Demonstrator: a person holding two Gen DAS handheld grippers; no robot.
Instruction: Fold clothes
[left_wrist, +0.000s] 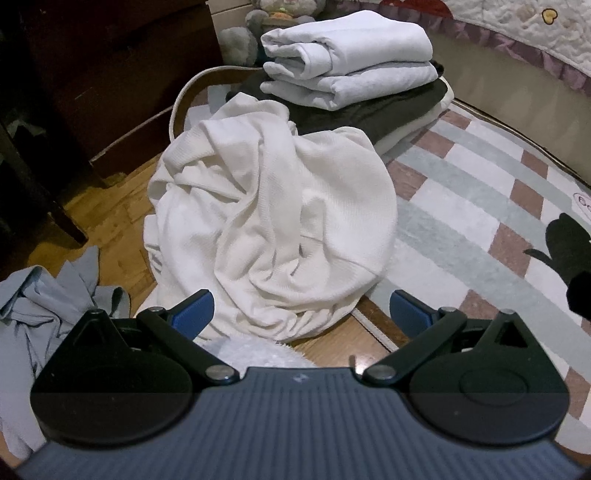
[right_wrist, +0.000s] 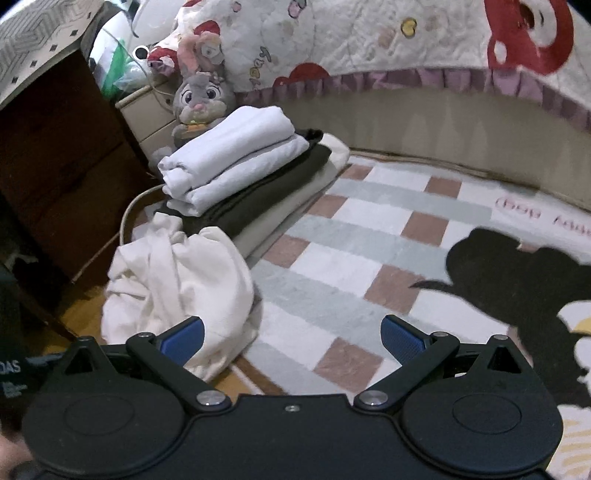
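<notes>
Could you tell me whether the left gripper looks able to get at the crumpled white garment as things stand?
Probably yes: the left gripper is open and empty, and the crumpled white garment lies just ahead of its fingers with nothing between them.

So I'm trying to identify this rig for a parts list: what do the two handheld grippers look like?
They look alike. The left gripper has blue textured fingertips on black linkage arms with silver pivot pins, two black round discs, and a ribbed grey-blue body. The right gripper has the same blue fingertips, black arms and discs, but its body looks black. No cables show.
</notes>
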